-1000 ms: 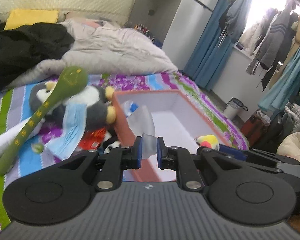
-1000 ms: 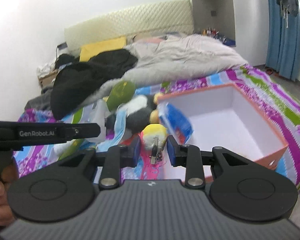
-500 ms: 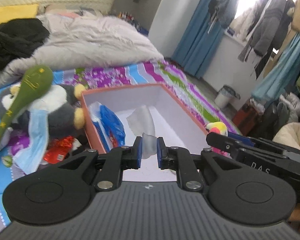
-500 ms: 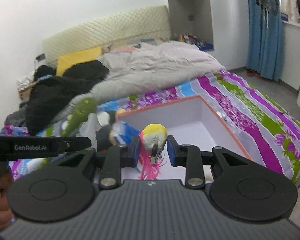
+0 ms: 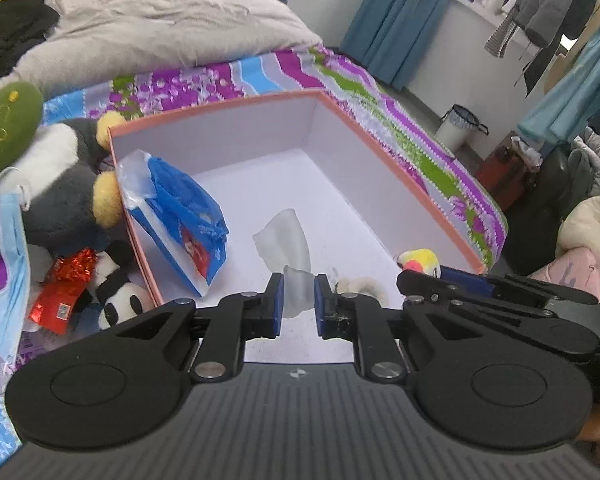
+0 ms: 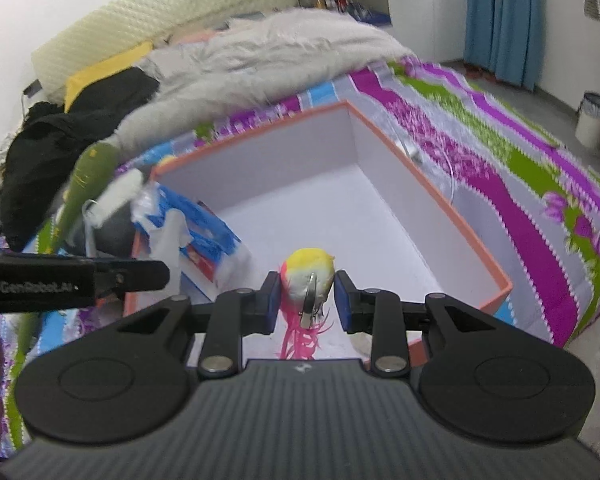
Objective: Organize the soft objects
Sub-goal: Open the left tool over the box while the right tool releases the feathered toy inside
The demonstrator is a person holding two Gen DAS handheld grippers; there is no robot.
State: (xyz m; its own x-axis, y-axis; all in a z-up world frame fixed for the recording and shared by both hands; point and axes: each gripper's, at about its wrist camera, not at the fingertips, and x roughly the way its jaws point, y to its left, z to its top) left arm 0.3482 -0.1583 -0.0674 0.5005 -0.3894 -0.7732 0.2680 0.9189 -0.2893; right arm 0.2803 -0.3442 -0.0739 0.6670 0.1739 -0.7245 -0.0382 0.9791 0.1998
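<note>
An orange-rimmed white box (image 5: 400, 168) lies open on the striped bedspread. My left gripper (image 5: 298, 306) hangs over its near end with a white crumpled tissue (image 5: 288, 240) between the pads. The jaws are opening, and the tissue still fills the gap. My right gripper (image 6: 306, 300) is shut on a small yellow and pink plush toy (image 6: 308, 272) with a metal clip and pink feathers, low over the box (image 6: 452, 216). The same toy (image 5: 418, 260) shows at the box's right near corner in the left wrist view. A blue plastic bag (image 5: 180, 208) leans on the left inner wall.
Left of the box lie a penguin plush (image 5: 60, 184), a green plush stick (image 5: 4, 128), a small panda (image 5: 116, 300), a blue face mask (image 5: 8, 264) and a red foil packet (image 5: 60, 292). A grey duvet (image 5: 160, 20) covers the bed behind. A waste bin (image 5: 460, 128) stands on the floor.
Both grippers have come forward and down over the box, which now fills the middle of each view. The tissue and the plush toy have travelled with them. The left jaws stand slightly wider.
</note>
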